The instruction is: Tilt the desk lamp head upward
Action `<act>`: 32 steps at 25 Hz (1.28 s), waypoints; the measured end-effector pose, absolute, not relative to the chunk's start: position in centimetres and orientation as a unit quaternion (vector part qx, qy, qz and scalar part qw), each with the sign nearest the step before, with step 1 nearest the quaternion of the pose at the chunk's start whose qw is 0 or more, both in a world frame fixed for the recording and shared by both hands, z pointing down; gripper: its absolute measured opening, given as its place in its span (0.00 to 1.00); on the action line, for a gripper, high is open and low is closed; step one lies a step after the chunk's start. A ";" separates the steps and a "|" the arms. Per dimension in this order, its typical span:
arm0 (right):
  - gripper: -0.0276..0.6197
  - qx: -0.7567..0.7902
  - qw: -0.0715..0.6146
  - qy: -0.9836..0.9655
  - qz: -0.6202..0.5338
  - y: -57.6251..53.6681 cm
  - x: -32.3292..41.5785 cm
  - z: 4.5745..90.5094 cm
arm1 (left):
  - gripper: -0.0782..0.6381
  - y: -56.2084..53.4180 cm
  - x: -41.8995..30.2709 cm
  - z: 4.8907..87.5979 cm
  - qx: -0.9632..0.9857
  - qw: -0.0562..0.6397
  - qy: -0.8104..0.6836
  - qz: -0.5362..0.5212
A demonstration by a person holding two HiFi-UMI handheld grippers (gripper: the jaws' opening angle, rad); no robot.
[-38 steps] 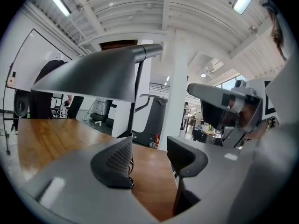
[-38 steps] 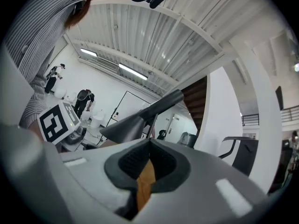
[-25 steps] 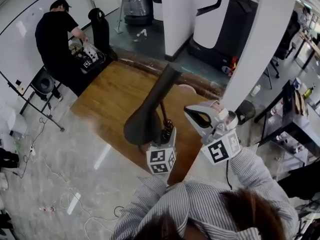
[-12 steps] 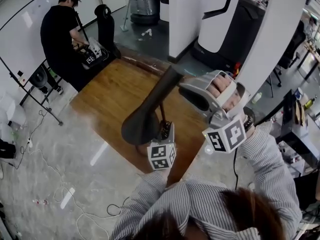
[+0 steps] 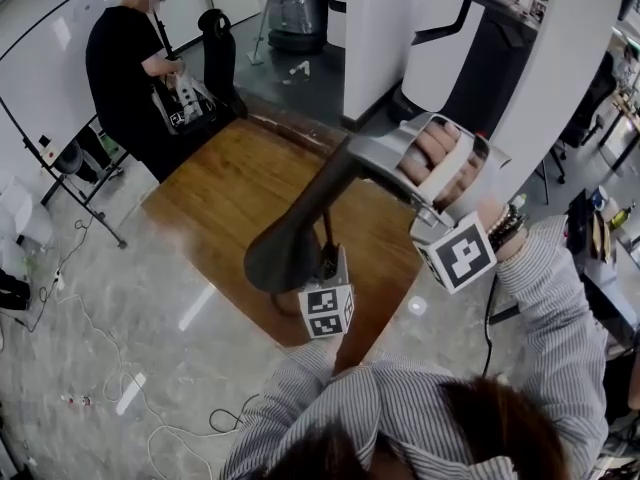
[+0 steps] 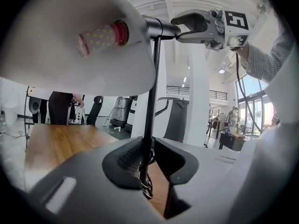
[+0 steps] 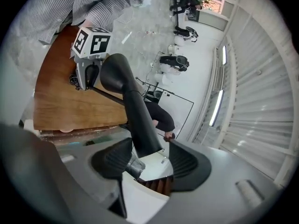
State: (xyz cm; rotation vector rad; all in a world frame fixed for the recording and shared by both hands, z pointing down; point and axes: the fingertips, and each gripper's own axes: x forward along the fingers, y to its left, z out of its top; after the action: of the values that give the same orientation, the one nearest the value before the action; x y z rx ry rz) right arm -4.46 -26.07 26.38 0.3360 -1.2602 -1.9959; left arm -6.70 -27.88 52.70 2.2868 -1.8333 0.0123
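Right gripper [image 5: 365, 158] has swung up to the narrow rear end of the lamp head [image 5: 290, 238], its jaws opening wide around it, no grip yet. My left gripper [image 6: 149, 157] is closing round the stem [image 6: 150, 101] above the desk [image 5: 220, 188]. Head points down; I reckon the whole tilt is yet to do.

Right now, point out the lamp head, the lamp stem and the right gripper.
lamp head [image 5: 288, 238]: head view, on the dark outer shell of the shade.
lamp stem [image 6: 152, 92]: left gripper view, mid-length of the thin upright rod.
right gripper [image 7: 148, 162]: right gripper view, midway between its opening jaws, round the lamp head.
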 end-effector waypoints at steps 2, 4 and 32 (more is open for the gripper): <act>0.41 0.119 0.376 -0.485 -0.781 -26.1 -4.7 26.6 | 0.19 -27.9 -6.9 52.8 0.774 0.104 -0.625 0.006; 0.41 0.112 0.383 -0.479 -0.782 -26.3 -4.8 26.8 | 0.19 -27.9 -6.9 52.7 0.774 0.100 -0.625 0.009; 0.41 0.207 0.354 -0.541 -0.735 -27.9 -4.2 27.1 | 0.19 -28.1 -6.6 52.7 0.770 0.097 -0.630 0.018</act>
State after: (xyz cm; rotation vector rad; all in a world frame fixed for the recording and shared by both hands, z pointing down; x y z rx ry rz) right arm -4.17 -27.94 27.15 0.5348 -1.3985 -1.8997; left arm -6.58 -28.08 52.72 2.2812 -1.8645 0.0535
